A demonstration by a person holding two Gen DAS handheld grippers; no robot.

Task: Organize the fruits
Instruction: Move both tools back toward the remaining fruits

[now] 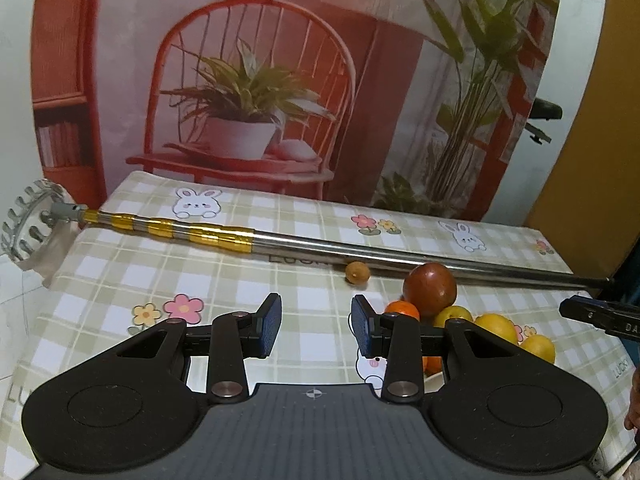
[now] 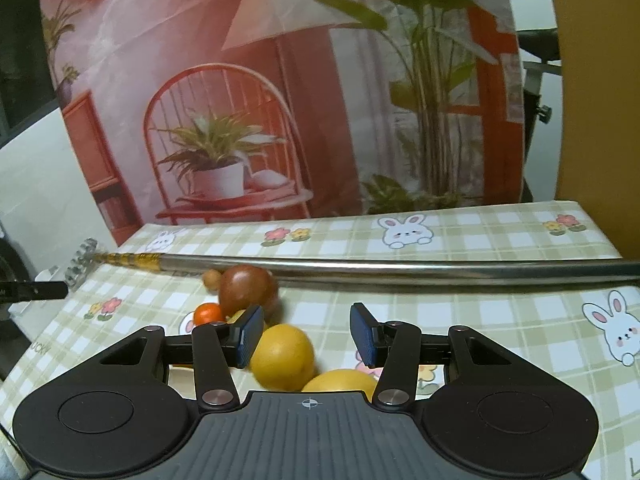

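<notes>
Though fruits (image 1: 430, 294) heaped, long axis indeterminate.

Tabletop (image 1: 120, 272): pale green and white check, printed with white rabbits and pink and yellow flowers; pole (image 1: 360, 250): silver metal, banded gold at its 9 o'clock end; large fruit (image 1: 430, 289): reddish brown; small round fruit (image 1: 357, 272): tan; small orange (image 1: 402, 310): bright orange; lemons (image 2: 282, 356): yellow; left gripper (image 1: 316, 326) and right gripper (image 2: 306, 334): black, with blue pads (image 1: 270, 326); backdrop (image 1: 248, 80): printed red chair, green potted plant.
</notes>
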